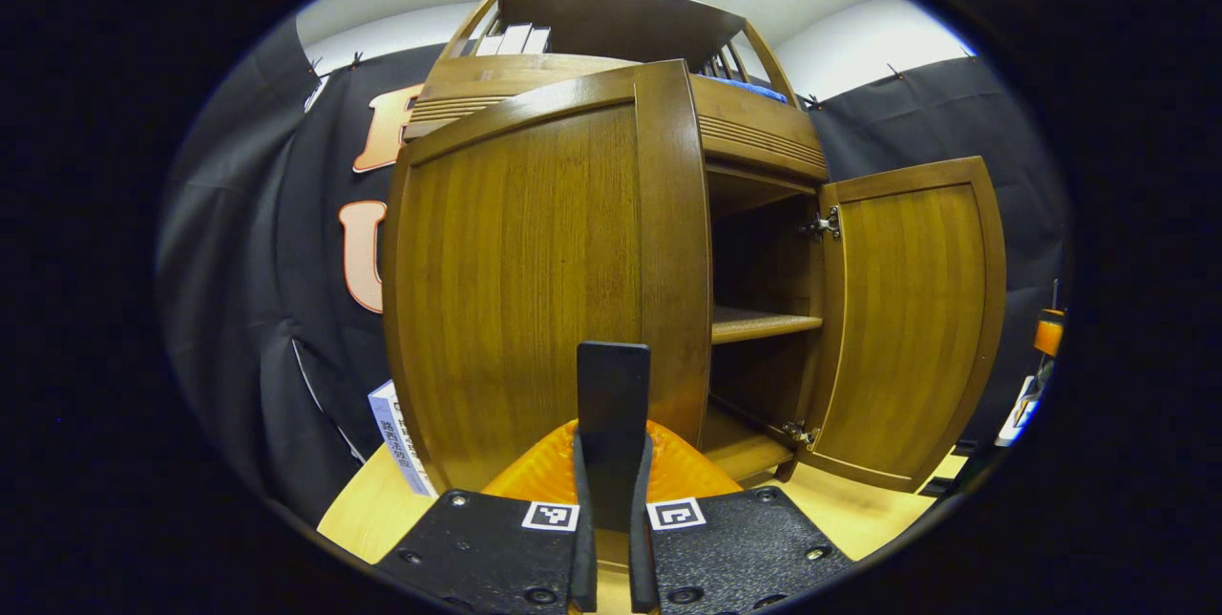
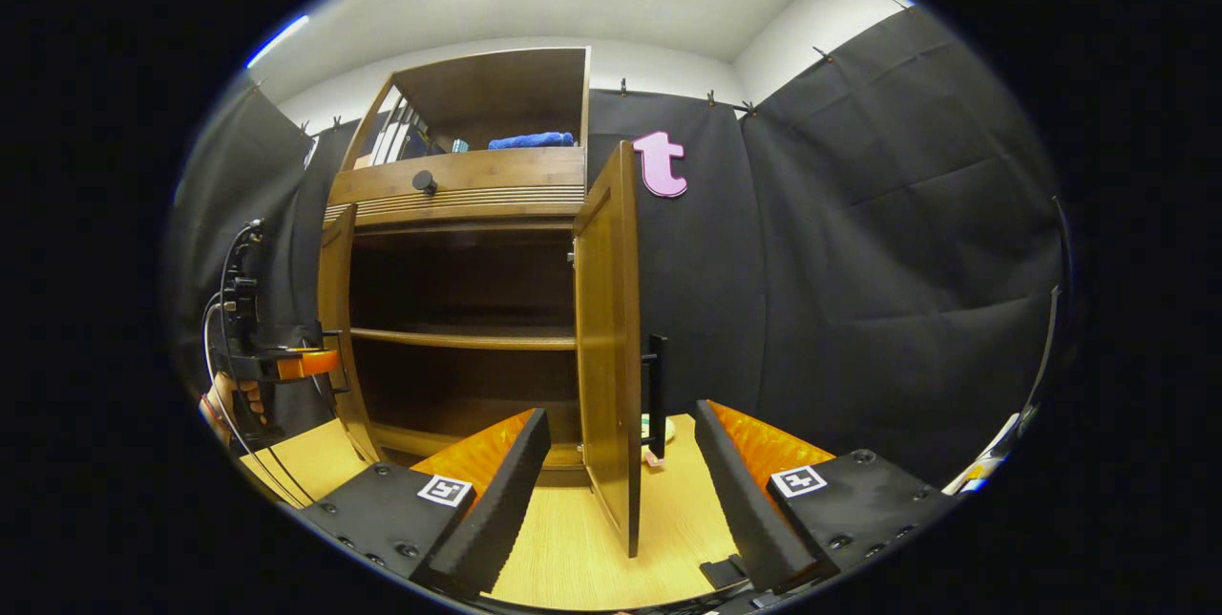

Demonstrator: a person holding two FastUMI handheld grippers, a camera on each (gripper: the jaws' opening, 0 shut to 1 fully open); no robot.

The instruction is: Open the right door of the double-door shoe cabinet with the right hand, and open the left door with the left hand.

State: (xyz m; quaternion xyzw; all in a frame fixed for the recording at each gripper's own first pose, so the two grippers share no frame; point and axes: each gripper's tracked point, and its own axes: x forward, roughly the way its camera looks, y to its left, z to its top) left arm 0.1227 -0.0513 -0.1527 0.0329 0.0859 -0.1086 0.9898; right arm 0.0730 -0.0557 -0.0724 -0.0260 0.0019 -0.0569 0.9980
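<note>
Wood in a warm brown stain stands close in front of the left gripper view. The left gripper is closed, its two fingers pressed on either side of the dark upright left door handle. Behind the handle rises the left door, swung out from the shoe cabinet so that its panel faces the camera. Pale wooden flooring shows beneath it. Past the door's edge the cabinet's inside lies open, with one shelf across the middle. Farther right, the right door hangs wide on its hinges. On the top shelf stand a few books and a blue cloth.

In the right gripper view, the right gripper is spread wide and grips nothing. The right door stands edge-on between and beyond its fingers, apart from both. That door's dark bar handle sits on its far side. Beyond, the open cabinet shows its shelf and a round drawer knob above. At far left, a hand holds the left gripper by the left door.
</note>
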